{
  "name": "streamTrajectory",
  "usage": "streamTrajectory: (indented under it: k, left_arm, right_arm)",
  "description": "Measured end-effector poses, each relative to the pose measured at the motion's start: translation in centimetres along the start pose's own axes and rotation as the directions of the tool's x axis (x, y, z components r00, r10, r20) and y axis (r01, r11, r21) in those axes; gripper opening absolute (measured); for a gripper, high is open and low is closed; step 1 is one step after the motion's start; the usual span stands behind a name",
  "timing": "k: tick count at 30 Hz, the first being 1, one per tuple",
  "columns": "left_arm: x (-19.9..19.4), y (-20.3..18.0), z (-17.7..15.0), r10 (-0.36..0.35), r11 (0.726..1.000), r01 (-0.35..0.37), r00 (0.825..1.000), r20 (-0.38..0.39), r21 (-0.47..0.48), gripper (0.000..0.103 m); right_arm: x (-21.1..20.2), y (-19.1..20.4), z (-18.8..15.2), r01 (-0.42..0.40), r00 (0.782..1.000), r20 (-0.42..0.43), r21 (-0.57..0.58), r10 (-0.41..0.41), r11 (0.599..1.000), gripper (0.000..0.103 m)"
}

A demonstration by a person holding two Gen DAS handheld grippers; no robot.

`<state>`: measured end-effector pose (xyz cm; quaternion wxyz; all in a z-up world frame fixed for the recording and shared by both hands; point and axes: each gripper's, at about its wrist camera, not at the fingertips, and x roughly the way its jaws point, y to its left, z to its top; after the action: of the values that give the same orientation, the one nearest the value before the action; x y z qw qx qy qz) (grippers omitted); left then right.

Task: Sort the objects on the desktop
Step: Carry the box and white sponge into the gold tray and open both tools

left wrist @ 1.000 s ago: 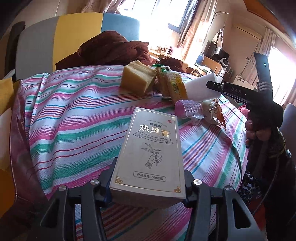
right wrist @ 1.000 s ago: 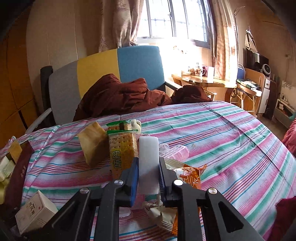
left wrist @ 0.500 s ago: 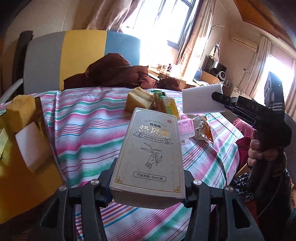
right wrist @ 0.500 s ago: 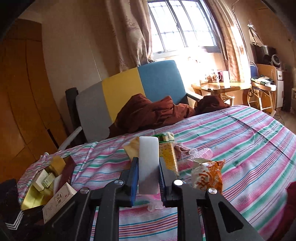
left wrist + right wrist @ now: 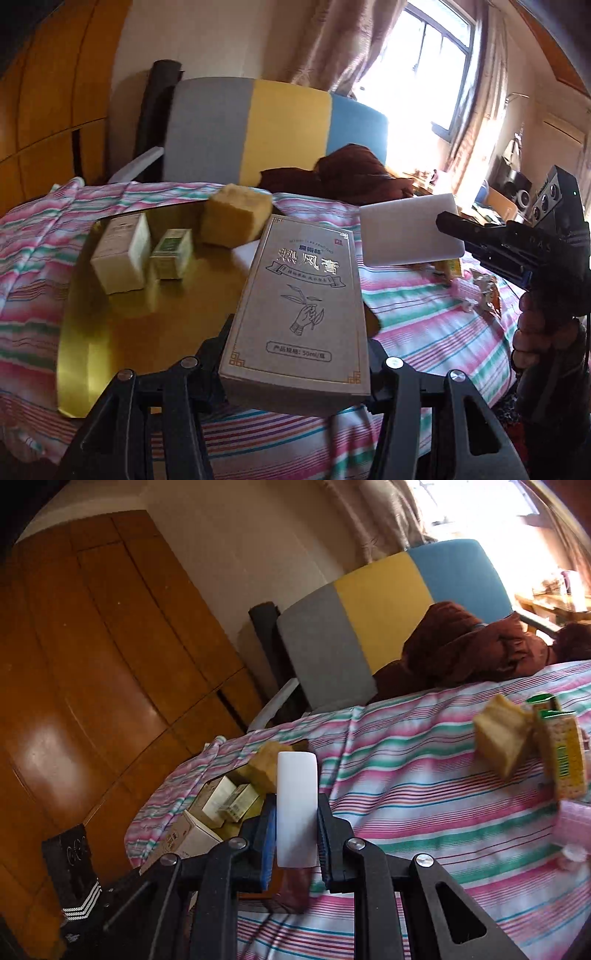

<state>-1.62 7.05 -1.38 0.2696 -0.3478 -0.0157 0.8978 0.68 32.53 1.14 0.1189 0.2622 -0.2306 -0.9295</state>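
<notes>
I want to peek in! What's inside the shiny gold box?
In the gold box: a white carton, a small green carton and a yellow sponge block. The grey box in the left gripper covers its right side.

The bedcover [image 5: 424, 317] is striped pink, green, white and thin blue. The tray [image 5: 122, 328] is shiny gold. A grey-beige carton [image 5: 303, 314] bears dark line art and gold corner ornaments. The flat block [image 5: 297, 808] is plain white. The sponge [image 5: 236, 219] is yellow-tan. The chair back [image 5: 288, 129] has 3 panels: grey, yellow, blue. The blanket [image 5: 469, 642] is maroon.
</notes>
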Motion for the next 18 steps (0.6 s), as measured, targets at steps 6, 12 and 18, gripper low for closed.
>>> streamTrajectory:
  k: [6, 12, 18]
  left_arm:
    - [-0.9, 6.1, -0.5, 0.111, 0.989, -0.111, 0.994, -0.008, -0.102, 0.055]
    - [-0.5, 9.5, -1.1, 0.156, 0.974, -0.160, 0.987, -0.036, -0.160, 0.052]
    - [0.2, 9.9, -0.9, 0.159, 0.975, -0.164, 0.986, -0.044, -0.149, 0.052]
  right_arm:
    - [6.9, 2.7, -0.5, -0.031, 0.995, -0.088, 0.057, 0.036, 0.998, 0.020]
    - [10.6, 3.5, -0.2, 0.039, 0.995, -0.094, 0.093, -0.030, 0.995, 0.020]
    - [12.6, 3.6, 0.0, 0.095, 0.990, -0.111, 0.080, -0.086, 0.992, 0.025]
